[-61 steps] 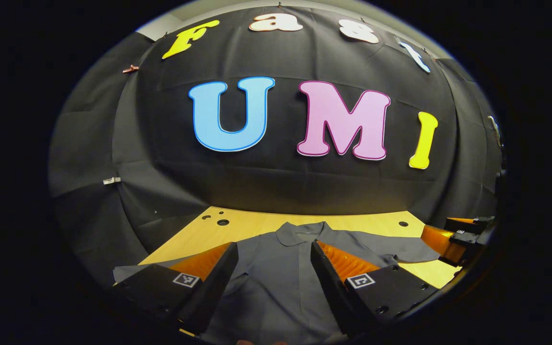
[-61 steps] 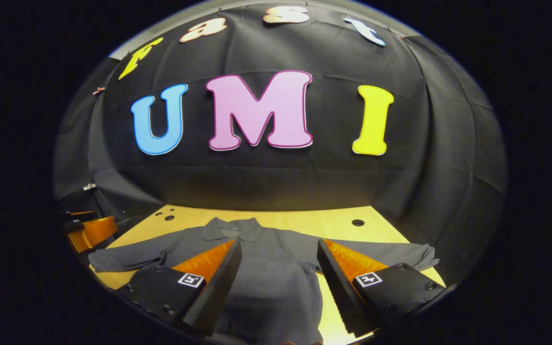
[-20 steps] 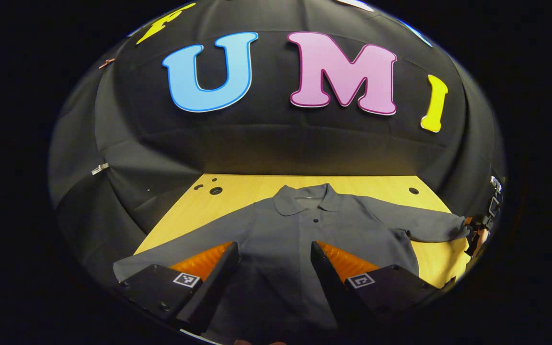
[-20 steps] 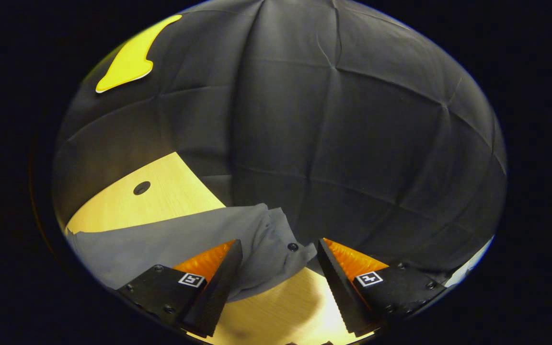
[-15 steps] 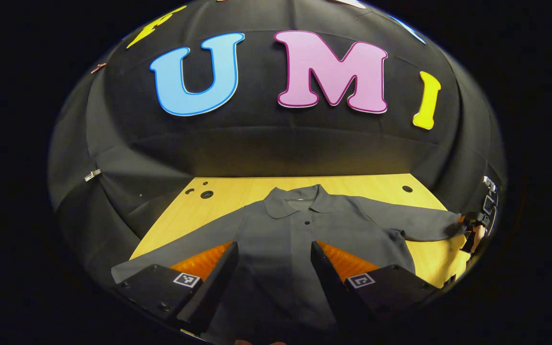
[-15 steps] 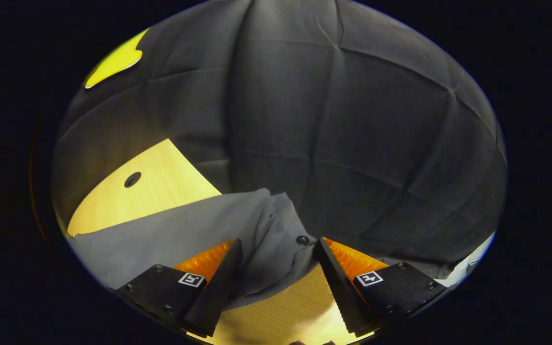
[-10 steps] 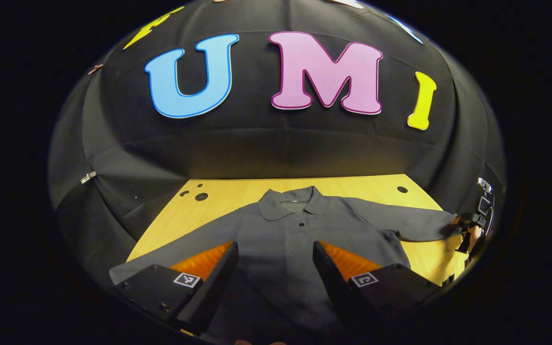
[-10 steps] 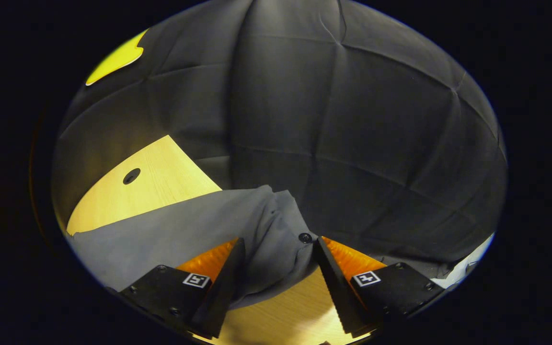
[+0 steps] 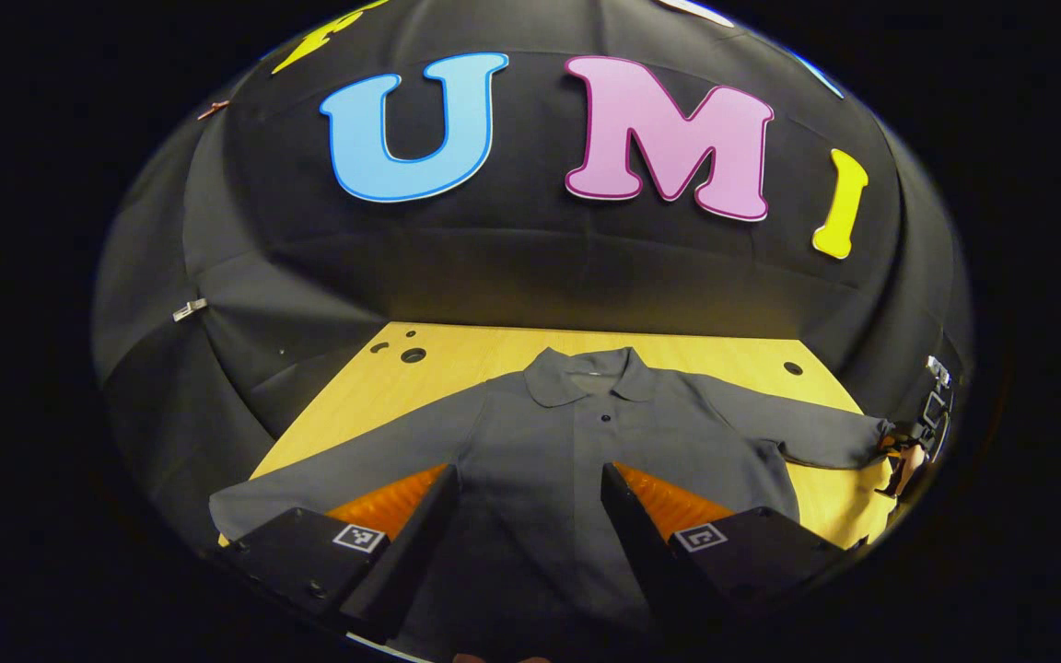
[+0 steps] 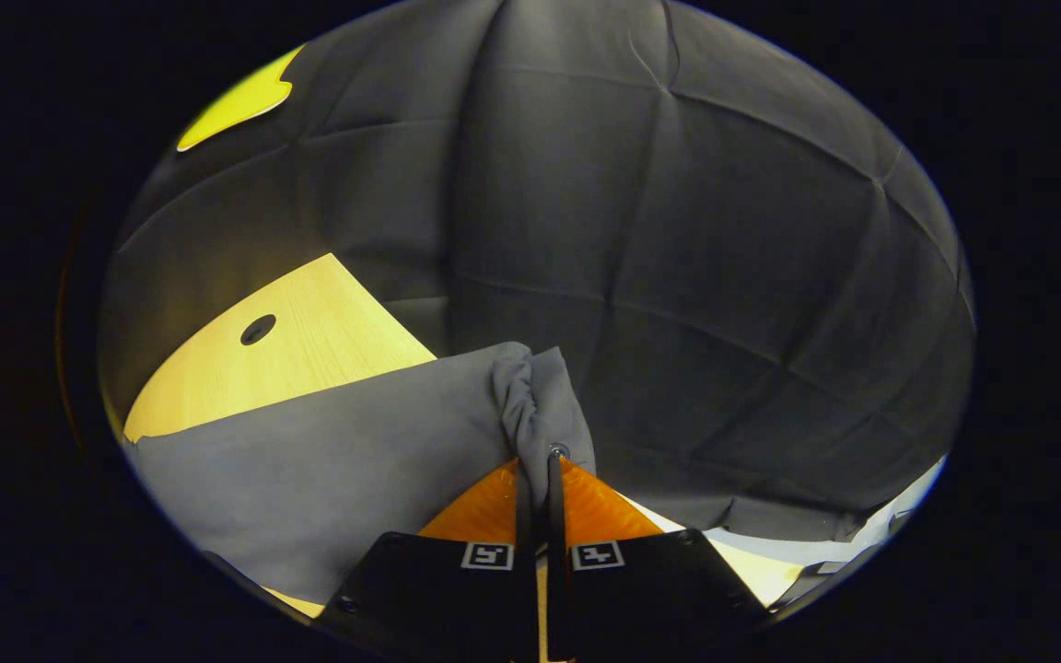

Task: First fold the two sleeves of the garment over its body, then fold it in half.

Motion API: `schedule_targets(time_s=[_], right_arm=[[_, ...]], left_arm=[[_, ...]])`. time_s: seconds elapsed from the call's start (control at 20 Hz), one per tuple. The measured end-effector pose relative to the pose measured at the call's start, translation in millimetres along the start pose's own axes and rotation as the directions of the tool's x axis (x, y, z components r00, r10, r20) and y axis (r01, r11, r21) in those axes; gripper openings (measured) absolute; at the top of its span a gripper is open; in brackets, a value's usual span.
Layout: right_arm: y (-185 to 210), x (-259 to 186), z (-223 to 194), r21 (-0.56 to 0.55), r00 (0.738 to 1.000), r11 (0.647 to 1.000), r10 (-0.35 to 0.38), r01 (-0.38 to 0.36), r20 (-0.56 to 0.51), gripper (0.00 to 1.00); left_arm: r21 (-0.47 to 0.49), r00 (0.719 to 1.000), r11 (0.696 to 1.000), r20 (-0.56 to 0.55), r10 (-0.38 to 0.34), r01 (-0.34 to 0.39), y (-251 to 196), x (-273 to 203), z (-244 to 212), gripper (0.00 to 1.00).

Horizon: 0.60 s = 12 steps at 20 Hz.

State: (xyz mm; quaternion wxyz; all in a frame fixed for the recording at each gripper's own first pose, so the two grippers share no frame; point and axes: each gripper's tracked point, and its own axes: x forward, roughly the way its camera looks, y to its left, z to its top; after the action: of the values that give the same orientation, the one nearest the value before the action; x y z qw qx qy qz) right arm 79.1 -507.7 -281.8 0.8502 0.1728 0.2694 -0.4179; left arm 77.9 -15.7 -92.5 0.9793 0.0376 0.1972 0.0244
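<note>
On table (image 10: 309, 345), right hand-held gripper (image 10: 538, 471) clamps sleeve cuff (image 10: 540, 405); left one (image 9: 526, 516) apart

Below the left gripper (image 9: 529, 502), the hem of the garment (image 9: 577, 460) is cut off by the edge. Far to its right, the right gripper (image 9: 908, 451) is too small to tell. Between the right gripper's fingers (image 10: 586, 506), the cuff (image 10: 540, 414) end is hidden.

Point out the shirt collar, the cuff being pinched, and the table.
shirt collar (image 9: 586, 378): left gripper view, on the collar's front flap.
cuff (image 10: 544, 405): right gripper view, bunched fabric just beyond the shut fingers.
table (image 9: 457, 354): left gripper view, bare wood left of the collar.
</note>
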Motion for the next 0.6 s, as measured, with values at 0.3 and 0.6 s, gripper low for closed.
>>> schedule_targets(time_s=[0.3, 0.6], right_arm=[[6.6, -11.3, 17.9, -0.116, 0.992, 0.992, 0.066, -0.053, 0.111, 0.08], [10.7, -21.5, 21.3, -0.201, 0.956, 0.970, 0.185, -0.139, 0.230, 0.08]], left_arm=[[-0.007, 1.000, 1.000, 0.013, 0.000, 0.000, 8.2, -5.4, -3.4, 0.98], [-0.065, 0.999, 0.998, 0.045, 0.017, -0.014, 29.8, -19.1, -3.9, 0.98]])
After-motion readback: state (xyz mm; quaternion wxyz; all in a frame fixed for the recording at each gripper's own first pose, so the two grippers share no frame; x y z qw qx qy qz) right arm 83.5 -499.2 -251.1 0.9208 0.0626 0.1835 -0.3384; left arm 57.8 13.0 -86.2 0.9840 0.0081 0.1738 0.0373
